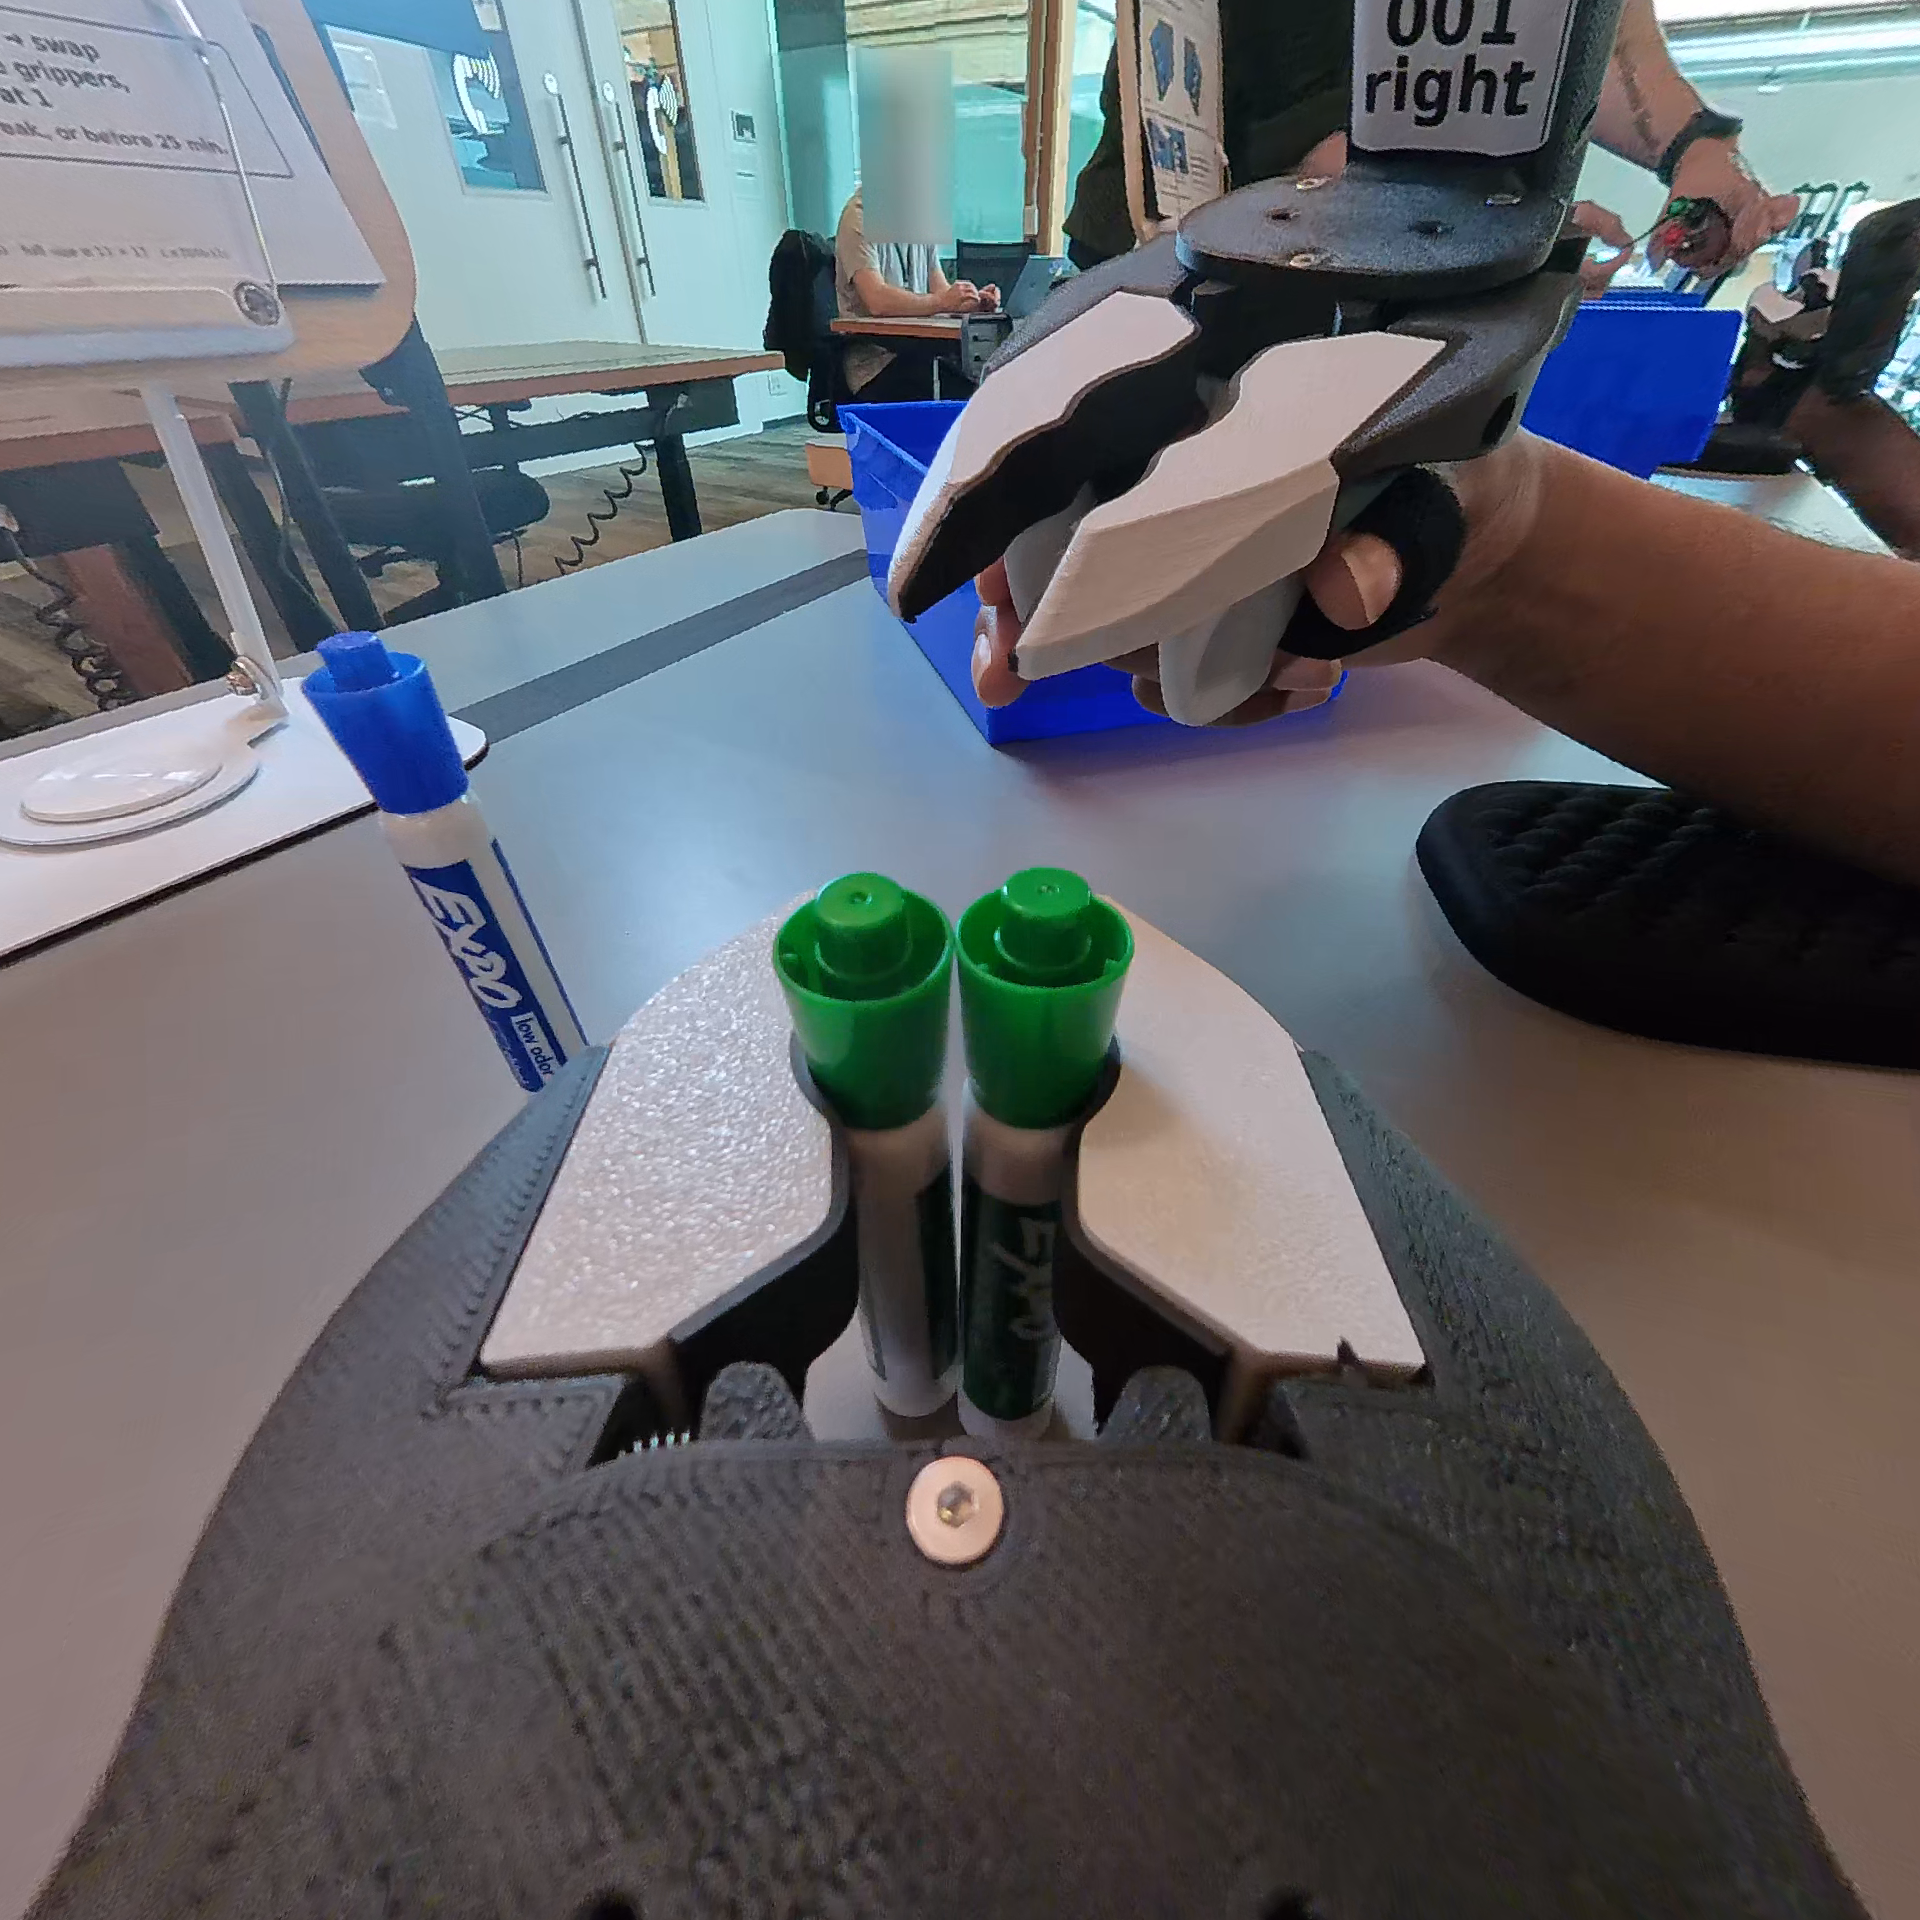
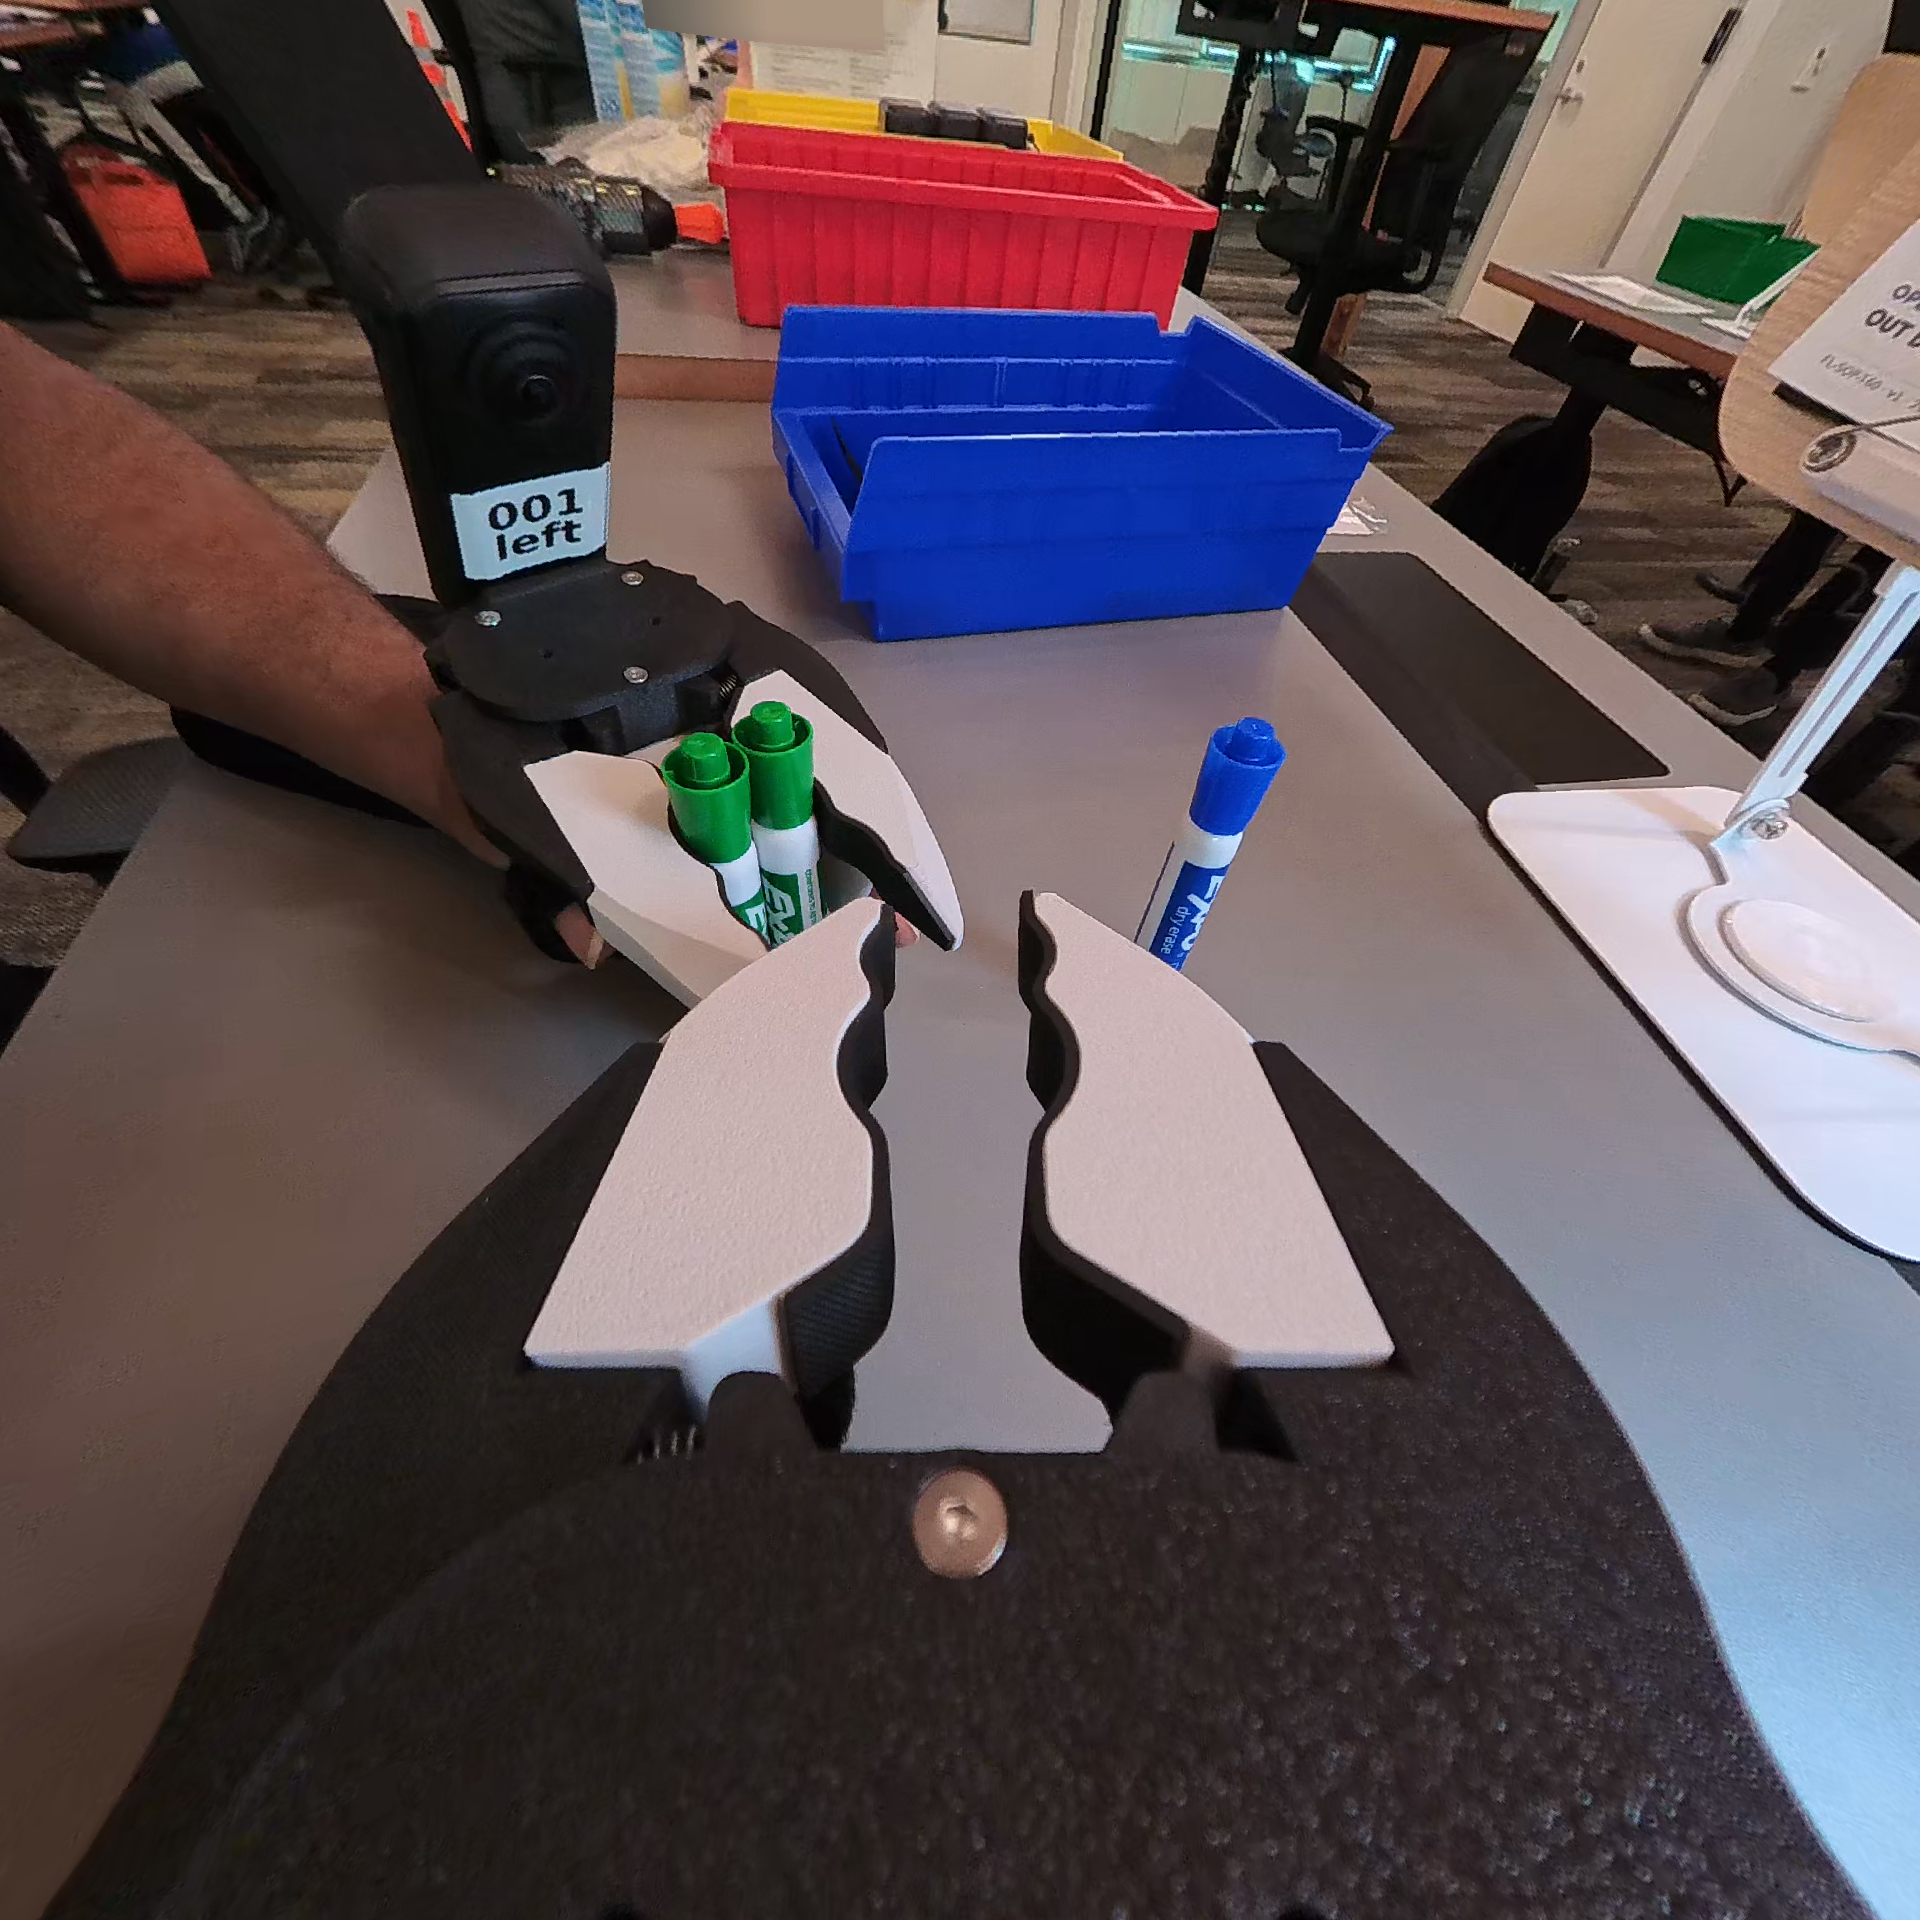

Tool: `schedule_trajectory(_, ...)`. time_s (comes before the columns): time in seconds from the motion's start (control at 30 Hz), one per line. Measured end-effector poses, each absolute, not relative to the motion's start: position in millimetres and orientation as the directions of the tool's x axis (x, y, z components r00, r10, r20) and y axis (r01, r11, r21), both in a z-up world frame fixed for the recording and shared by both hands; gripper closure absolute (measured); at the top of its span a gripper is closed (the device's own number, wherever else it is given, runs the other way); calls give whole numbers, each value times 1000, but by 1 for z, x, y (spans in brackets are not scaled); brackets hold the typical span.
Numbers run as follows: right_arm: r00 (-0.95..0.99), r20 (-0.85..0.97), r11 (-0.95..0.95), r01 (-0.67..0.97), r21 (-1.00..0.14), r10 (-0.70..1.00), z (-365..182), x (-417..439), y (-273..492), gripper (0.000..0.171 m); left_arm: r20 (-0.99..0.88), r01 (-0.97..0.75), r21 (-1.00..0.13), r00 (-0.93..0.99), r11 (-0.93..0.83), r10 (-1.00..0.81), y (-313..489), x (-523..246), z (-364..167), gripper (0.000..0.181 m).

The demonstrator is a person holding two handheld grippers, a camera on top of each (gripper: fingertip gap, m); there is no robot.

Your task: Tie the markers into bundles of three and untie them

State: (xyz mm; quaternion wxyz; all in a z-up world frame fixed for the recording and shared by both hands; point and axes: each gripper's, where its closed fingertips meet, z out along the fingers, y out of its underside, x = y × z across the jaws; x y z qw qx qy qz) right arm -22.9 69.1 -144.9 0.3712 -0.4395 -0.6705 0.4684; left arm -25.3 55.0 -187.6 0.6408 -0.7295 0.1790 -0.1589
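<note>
My left gripper (image 1: pixel 954 935) is shut on two green-capped markers (image 1: pixel 961 1049), side by side with caps pointing away from me. The pair also shows in the right wrist view (image 2: pixel 748 810), inside the left gripper (image 2: pixel 805 920). A blue-capped marker (image 1: pixel 436 831) stands about upright on the grey table, to the left of my left gripper. In the right wrist view this marker (image 2: pixel 1216 831) is just beyond my right finger, which hides its lower end. My right gripper (image 2: pixel 956 914) is open and empty. It hovers above the table (image 1: pixel 964 639), facing the left gripper.
A blue bin (image 2: pixel 1060 468) sits on the table behind the markers, with a red bin (image 2: pixel 956 218) farther back. A white stand base (image 2: pixel 1766 987) lies on the blue marker's side. A black padded rest (image 1: pixel 1683 914) lies under the person's forearm. The gap from one gripper's tips to the other's is roughly 5 centimetres.
</note>
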Motion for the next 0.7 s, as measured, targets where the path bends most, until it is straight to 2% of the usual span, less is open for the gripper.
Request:
schedule_trajectory(0.5, -348, 79, 171, 241, -956, 934, -145, -23, 67, 149, 16, -46, -992, 885, -121, -466, 55, -26, -188, 142)
schedule_trajectory(0.7, -461, 33, 155, 229, -961, 887, -138, -23, 31, 147, 8, -54, -992, 882, -117, -471, 55, -25, -187, 142)
